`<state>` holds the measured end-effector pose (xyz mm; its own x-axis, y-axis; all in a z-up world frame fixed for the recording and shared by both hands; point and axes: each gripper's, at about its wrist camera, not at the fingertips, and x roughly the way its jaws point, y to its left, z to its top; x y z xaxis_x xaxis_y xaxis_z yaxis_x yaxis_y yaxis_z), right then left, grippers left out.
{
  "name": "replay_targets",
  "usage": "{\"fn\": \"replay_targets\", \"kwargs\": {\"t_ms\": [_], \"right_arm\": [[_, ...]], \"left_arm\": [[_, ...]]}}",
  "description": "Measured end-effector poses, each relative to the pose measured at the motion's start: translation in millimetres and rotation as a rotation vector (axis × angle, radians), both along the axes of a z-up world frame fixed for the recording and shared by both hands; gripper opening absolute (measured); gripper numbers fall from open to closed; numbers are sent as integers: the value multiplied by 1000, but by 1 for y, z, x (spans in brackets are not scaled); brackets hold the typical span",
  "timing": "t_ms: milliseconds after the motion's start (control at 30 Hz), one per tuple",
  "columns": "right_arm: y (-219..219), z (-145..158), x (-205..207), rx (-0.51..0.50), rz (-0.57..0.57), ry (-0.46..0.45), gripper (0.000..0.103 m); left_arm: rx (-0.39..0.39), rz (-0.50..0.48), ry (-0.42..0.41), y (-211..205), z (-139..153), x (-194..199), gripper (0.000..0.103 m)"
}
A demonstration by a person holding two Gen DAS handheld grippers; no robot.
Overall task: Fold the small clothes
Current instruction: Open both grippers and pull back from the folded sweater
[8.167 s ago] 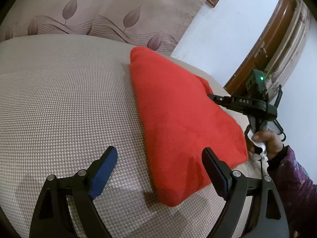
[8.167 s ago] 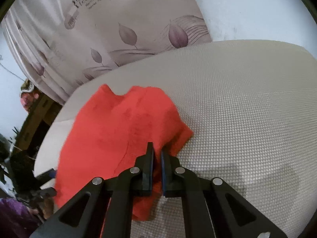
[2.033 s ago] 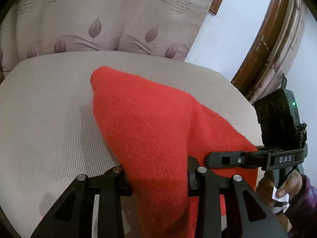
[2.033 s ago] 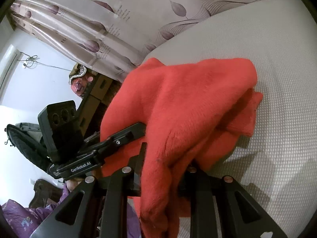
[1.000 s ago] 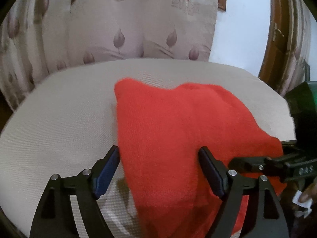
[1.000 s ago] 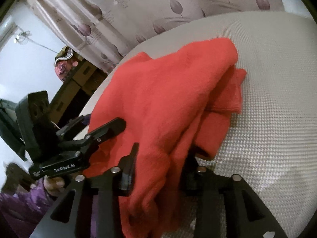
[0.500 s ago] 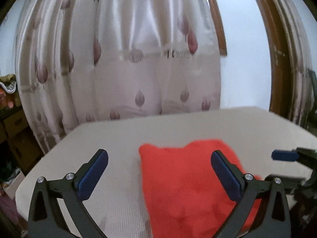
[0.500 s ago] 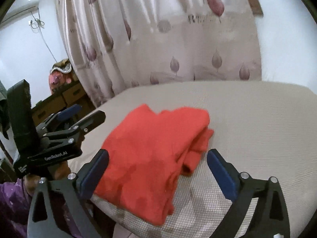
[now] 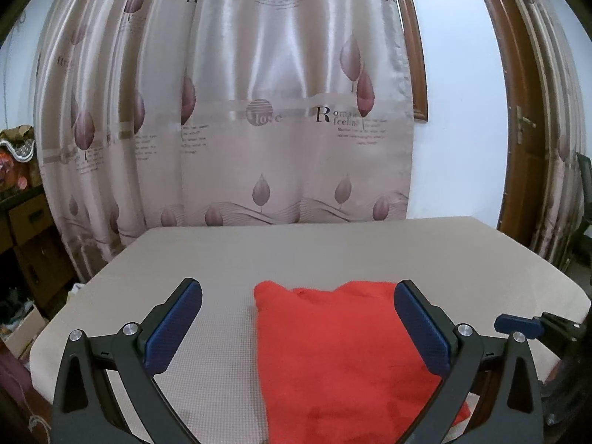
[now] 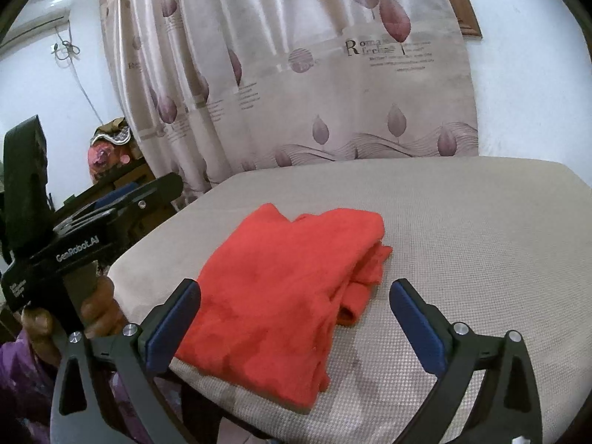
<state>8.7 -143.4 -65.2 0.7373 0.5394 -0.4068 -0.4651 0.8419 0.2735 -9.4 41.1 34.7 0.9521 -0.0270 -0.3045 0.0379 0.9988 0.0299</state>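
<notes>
A red knit garment [image 9: 344, 347] lies folded on the beige table [image 9: 333, 251], near its front edge; it also shows in the right wrist view [image 10: 285, 288], with loose folds bunched at its right side. My left gripper [image 9: 298, 327] is open and empty, held back above the front edge, and also shows at the left of the right wrist view [image 10: 122, 199]. My right gripper [image 10: 294, 327] is open and empty, above the garment's near end. One of its blue fingertips [image 9: 516, 325] shows at the right of the left wrist view.
A patterned beige curtain [image 9: 236, 111] hangs behind the table. A wooden door [image 9: 525, 140] stands at the right, and boxes and clutter [image 9: 22, 214] at the left. The table [image 10: 481, 222] is bare to the right of the garment.
Both grippers have let go of the garment, opened wide and drawn back and up. The garment now lies folded and still on the table.
</notes>
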Motion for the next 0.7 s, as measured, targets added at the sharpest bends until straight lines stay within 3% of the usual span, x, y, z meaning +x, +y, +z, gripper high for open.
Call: {"fn": "replay_targets", "kwargs": {"t_ms": [567, 700], "right_arm": [[7, -1, -3, -30, 13, 17, 103], [9, -3, -2, -36, 14, 26, 103]], "left_arm": [[-8, -20, 84, -4, -15, 10, 103], [12, 42, 62, -5, -20, 11, 103]]}}
